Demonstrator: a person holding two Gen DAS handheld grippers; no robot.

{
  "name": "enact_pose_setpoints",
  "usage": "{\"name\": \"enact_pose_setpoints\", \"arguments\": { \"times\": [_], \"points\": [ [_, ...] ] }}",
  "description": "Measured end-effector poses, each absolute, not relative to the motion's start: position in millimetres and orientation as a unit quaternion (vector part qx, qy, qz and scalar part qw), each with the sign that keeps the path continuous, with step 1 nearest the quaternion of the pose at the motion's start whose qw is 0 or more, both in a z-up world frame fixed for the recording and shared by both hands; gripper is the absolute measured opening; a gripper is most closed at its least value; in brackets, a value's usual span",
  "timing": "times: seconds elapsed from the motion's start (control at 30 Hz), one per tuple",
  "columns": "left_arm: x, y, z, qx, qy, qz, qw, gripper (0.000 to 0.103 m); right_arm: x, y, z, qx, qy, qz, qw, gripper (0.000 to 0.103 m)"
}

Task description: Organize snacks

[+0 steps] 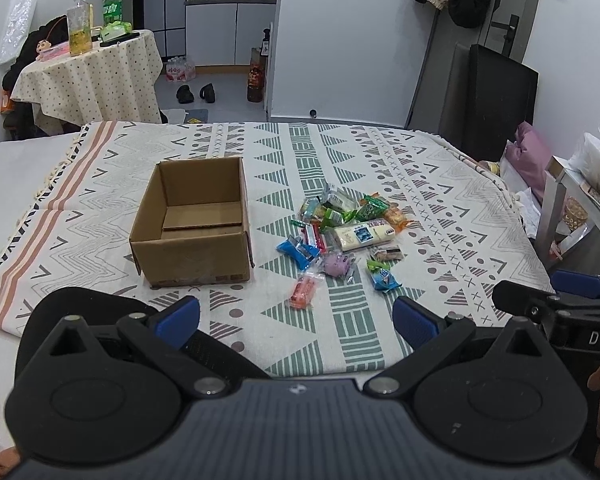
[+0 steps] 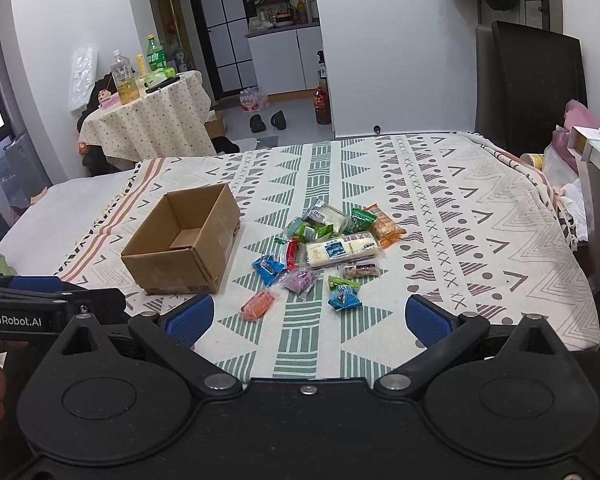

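An open, empty cardboard box (image 1: 192, 220) (image 2: 184, 240) sits on the patterned cloth (image 1: 440, 208) (image 2: 460, 220). To its right lies a loose pile of wrapped snacks (image 1: 344, 232) (image 2: 328, 248), with a long white pack (image 1: 364, 234) (image 2: 342, 249), an orange pack (image 1: 303, 290) (image 2: 259, 304) and a blue-green pack (image 1: 383, 276) (image 2: 343, 295) nearest me. My left gripper (image 1: 296, 322) is open and holds nothing, hovering short of the snacks. My right gripper (image 2: 310, 320) is likewise open and holds nothing, near the cloth's front edge. Each gripper shows at the edge of the other's view.
A small round table (image 1: 88, 76) (image 2: 148, 120) with bottles stands at the back left. A dark panel (image 1: 500, 104) (image 2: 536, 80) leans on the wall at the right, beside a metal table (image 1: 568, 196). Shoes (image 1: 196, 94) lie on the floor beyond the bed.
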State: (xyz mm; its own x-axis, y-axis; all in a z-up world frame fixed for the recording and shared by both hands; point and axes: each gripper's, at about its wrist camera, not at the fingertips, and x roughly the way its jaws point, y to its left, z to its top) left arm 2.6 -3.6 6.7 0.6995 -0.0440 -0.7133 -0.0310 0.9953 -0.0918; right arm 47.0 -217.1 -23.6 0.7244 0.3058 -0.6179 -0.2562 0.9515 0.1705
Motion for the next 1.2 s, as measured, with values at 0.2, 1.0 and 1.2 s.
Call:
{"name": "enact_pose_setpoints", "arguments": {
  "times": [0.2,1.0,1.2],
  "points": [
    [11.8,-4.7,2.0,-0.046,0.390,-0.006,0.920,0.102,59.8,-217.6,-29.3,0.040,0.343,0.148,0.927,0.103],
    [74.8,-10.3,-57.9,-0.064,0.440,-0.007,0.896,0.100,118.1,-230.9,-83.5,0.071,0.401,0.137,0.903,0.103],
    [91.1,-10.9,-77.3,-0.065,0.458,-0.003,0.887,0.100,132.9,-232.1,-103.0,0.082,0.423,0.133,0.892,0.103]
  ]
}}
